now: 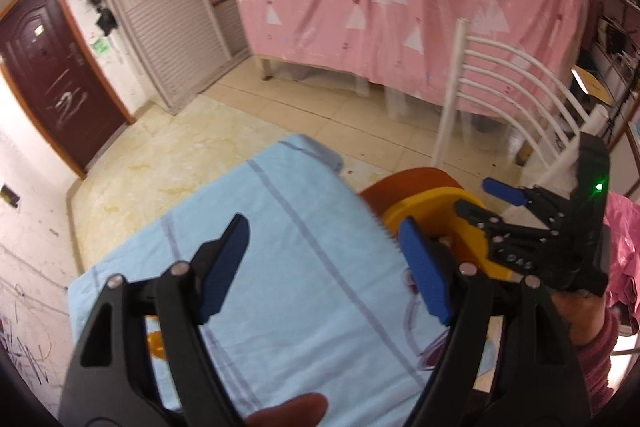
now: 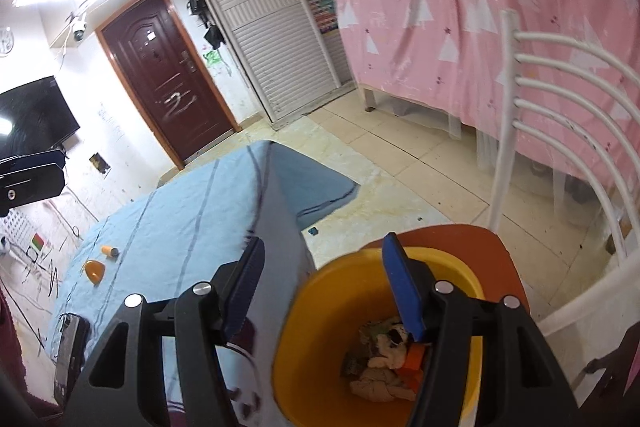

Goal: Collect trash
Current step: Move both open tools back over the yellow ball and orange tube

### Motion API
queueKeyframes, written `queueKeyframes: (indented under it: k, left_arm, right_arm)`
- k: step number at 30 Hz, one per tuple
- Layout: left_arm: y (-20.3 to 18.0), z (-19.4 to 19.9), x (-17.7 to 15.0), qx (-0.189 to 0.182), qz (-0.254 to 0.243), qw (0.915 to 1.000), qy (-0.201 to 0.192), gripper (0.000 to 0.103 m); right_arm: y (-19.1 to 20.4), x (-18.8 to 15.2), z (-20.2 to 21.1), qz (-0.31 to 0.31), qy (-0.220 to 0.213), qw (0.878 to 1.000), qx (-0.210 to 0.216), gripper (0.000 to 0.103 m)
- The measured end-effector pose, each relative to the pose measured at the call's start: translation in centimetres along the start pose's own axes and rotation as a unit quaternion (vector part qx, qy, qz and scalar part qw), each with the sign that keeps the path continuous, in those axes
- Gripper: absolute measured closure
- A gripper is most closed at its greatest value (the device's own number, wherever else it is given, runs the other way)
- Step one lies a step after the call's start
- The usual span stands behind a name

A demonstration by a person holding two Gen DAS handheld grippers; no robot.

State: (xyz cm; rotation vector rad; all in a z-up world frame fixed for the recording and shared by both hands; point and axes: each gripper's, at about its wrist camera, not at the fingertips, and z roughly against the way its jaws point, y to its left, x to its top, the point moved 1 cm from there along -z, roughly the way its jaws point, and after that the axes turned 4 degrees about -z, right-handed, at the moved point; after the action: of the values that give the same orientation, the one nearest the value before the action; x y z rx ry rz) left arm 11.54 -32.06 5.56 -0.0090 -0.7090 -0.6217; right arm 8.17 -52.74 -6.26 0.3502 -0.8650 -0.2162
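A yellow bin [image 2: 320, 311] stands on an orange chair seat [image 2: 484, 239] beside the table and holds crumpled paper and wrapper trash [image 2: 382, 363]. My right gripper [image 2: 323, 291] hangs open over the bin's near rim, with nothing between its blue pads. The left wrist view shows that same right gripper [image 1: 474, 195] open above the bin [image 1: 428, 207]. My left gripper [image 1: 324, 267] is open and empty above the light-blue tablecloth [image 1: 280, 227]. On the cloth lie a small orange bottle [image 2: 109, 251] and an orange cap [image 2: 95, 270].
A dark phone [image 2: 70, 355] lies near the table's front left edge. A white chair back [image 2: 560, 99] rises behind the orange seat. A pink sheet [image 2: 480, 7] drapes a bed frame at the back. A small blue scrap [image 2: 313, 231] lies on the tiled floor.
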Motion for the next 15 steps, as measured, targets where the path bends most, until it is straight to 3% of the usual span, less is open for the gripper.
queueKeyframes:
  k: [6,8,15]
  left_arm:
    - [5.6,1.8,-1.8,0.03,0.038,0.9988,-0.007,0.028]
    - [7.5,2.5,-2.6,0.041,0.05,0.9979,-0.009,0.02]
    - [13.0,3.0,-6.2,0.062,0.082,0.9947,0.001,0.019]
  right_arm:
    - [4.6,1.0,-0.7,0.038,0.003,0.999,0.018,0.046]
    - [6.7,1.4,-1.3,0.054,0.008,0.998,0.026,0.044]
    - [13.2,1.8,-3.8,0.107,0.024,0.993,0.048,0.039]
